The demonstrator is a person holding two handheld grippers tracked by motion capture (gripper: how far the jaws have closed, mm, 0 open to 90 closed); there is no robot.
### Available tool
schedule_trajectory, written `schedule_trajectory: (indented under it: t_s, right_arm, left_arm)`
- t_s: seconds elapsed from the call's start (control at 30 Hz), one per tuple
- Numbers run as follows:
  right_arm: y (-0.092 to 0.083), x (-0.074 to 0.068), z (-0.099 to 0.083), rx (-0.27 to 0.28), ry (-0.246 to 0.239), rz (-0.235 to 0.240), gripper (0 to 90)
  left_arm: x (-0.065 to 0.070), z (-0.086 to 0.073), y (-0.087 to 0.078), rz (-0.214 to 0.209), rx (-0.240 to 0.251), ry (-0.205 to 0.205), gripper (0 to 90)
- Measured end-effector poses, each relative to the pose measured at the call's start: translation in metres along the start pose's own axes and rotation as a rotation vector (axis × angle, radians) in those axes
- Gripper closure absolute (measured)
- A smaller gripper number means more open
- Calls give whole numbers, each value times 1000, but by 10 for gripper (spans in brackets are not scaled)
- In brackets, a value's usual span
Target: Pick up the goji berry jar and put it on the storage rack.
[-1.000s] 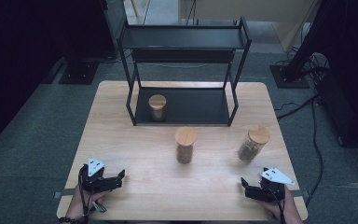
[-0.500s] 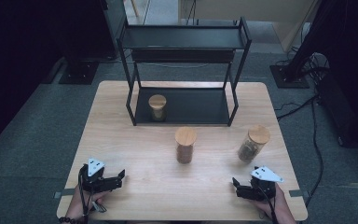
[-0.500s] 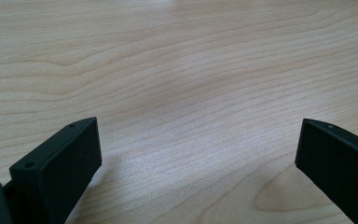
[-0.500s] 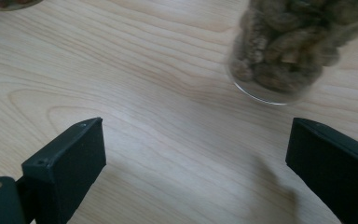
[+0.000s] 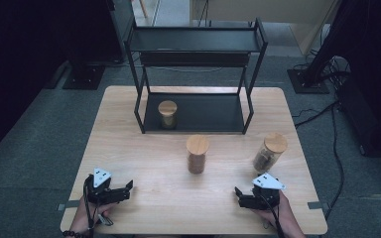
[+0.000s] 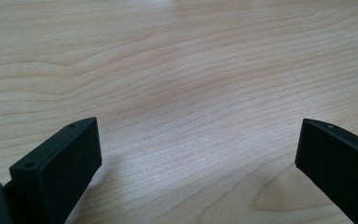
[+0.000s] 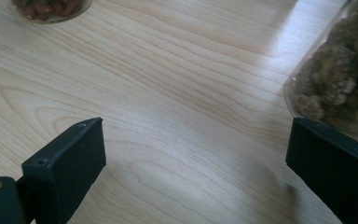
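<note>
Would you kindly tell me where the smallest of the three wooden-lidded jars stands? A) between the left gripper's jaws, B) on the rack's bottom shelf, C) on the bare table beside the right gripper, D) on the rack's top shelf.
B: in the high view the small jar stands on the rack's bottom shelf, toward its left side, under the top shelf.

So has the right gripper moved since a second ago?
Yes. The right gripper, jaws open and empty, has slid left along the table's near edge, toward the middle jar and out from under the right jar.
</note>
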State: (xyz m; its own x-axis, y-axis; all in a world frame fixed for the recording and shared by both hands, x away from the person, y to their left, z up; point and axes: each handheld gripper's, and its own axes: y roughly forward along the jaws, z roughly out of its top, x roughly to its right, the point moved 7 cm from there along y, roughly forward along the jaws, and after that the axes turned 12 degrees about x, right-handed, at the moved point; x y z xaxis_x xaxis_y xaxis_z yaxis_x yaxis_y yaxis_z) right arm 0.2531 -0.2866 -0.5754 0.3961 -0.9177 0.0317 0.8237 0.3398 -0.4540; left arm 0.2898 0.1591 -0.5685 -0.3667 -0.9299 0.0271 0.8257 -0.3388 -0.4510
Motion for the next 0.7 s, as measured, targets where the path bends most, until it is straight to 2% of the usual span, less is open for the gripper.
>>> schedule_trajectory:
  t_s: [0.7]
  right_arm:
    - [17, -27, 11, 8, -11, 43, 44]
  left_arm:
    - [1, 0, 0, 2, -3, 11, 6]
